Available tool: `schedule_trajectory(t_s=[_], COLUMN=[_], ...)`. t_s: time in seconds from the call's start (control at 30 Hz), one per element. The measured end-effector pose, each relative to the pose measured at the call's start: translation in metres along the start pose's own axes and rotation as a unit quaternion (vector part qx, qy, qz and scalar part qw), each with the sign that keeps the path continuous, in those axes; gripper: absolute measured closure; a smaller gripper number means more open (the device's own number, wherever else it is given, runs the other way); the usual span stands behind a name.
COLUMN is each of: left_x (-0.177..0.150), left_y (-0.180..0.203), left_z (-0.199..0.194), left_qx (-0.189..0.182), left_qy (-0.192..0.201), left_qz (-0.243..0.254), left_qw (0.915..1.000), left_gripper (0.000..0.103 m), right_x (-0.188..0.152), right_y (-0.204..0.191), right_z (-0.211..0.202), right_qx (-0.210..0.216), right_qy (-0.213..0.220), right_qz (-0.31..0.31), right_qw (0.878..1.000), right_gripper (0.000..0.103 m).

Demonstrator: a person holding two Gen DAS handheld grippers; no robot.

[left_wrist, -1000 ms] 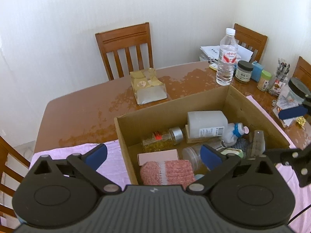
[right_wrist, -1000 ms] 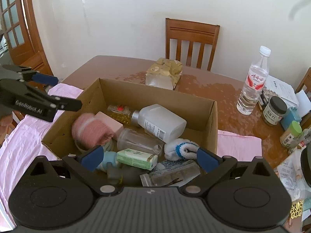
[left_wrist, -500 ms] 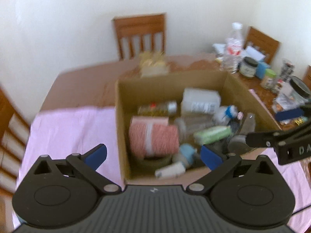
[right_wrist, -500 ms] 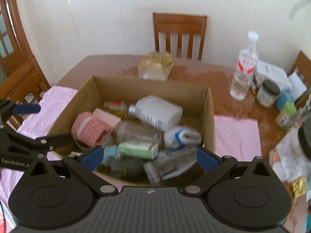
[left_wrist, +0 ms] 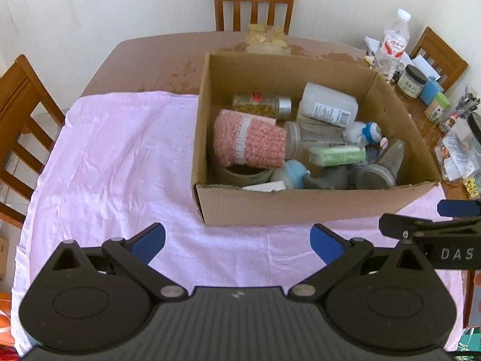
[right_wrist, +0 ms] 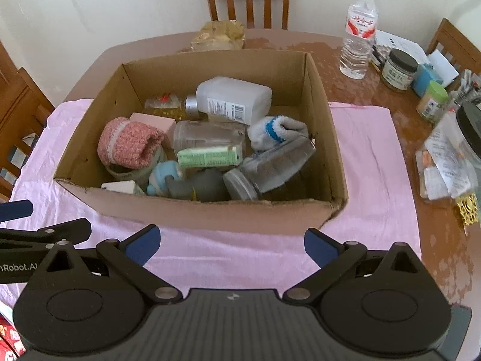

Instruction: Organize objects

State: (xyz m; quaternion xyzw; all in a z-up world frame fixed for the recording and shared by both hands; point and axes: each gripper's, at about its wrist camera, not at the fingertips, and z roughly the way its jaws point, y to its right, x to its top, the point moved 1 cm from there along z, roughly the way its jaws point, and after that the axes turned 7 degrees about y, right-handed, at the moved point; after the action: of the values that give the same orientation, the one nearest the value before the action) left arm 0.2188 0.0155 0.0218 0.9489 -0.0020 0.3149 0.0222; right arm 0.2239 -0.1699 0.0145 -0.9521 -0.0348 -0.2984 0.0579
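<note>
your left gripper (left_wrist: pixel 237 245) and right gripper (right_wrist: pixel 232 244) hung with jaws spread wide, holding nothing. the cardboard box (right_wrist: pixel 210 213) of clutter sat on the counter just ahead of both.

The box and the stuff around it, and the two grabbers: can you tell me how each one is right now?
Cardboard box: open on top, full of clutter.
White bottle: lying on its side in the box.
Pink knit roll: rolled up, lying in the box.
Clear jar: tipped over, lid on.
Water bottle: upright on the table, capped.
Left gripper: open, empty.
Right gripper: open, empty.
</note>
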Motion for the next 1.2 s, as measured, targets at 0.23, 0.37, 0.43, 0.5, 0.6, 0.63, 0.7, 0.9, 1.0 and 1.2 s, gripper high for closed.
schedule_trajectory(t_s=[0.23, 0.37, 0.43, 0.5, 0.6, 0.63, 0.7, 0.9, 1.0, 1.2], left_x=[0.01, 0.013, 0.015, 0.017, 0.018, 0.019, 0.019, 0.02, 0.021, 0.023], left_y=[0.001, 0.001, 0.002, 0.003, 0.002, 0.002, 0.002, 0.004, 0.005, 0.006], left_z=[-0.012, -0.017, -0.02, -0.022, -0.022, -0.022, -0.021, -0.02, -0.019, -0.018], left_qx=[-0.003, -0.005, -0.004, -0.002, 0.002, 0.002, 0.005, 0.008, 0.006, 0.005], left_qy=[-0.001, 0.002, 0.005, 0.007, 0.006, 0.005, 0.004, 0.003, 0.002, 0.003], left_qz=[-0.009, -0.013, -0.011, -0.01, -0.011, -0.011, -0.009, -0.002, 0.0, 0.001], left_qw=[1.0, 0.9999, 0.9999, 0.9999, 0.9999, 0.9999, 0.9999, 1.0, 1.0, 1.0], left_gripper=[0.001, 0.001, 0.001, 0.001, 0.001, 0.001, 0.001, 0.001, 0.001, 0.001], right_x=[0.008, 0.014, 0.017, 0.018, 0.019, 0.019, 0.02, 0.02, 0.02, 0.022], right_y=[-0.005, -0.003, -0.004, -0.004, -0.004, -0.004, -0.003, -0.004, -0.004, -0.004], right_z=[-0.021, -0.03, -0.033, -0.036, -0.038, -0.039, -0.038, -0.037, -0.036, -0.036], right_qx=[-0.023, -0.019, -0.022, -0.023, -0.025, -0.025, -0.026, -0.027, -0.027, -0.029], right_qy=[0.003, 0.005, 0.006, 0.01, 0.013, 0.013, 0.011, 0.009, 0.009, 0.009], right_qz=[-0.011, -0.004, -0.003, -0.002, 0.002, 0.004, 0.007, 0.009, 0.009, 0.009], right_qw=[1.0, 1.0, 1.0, 1.0, 1.0, 1.0, 1.0, 1.0, 1.0, 1.0], right_gripper=[0.0, 0.0, 0.0, 0.0, 0.0, 0.0, 0.0, 0.0, 0.0, 0.0])
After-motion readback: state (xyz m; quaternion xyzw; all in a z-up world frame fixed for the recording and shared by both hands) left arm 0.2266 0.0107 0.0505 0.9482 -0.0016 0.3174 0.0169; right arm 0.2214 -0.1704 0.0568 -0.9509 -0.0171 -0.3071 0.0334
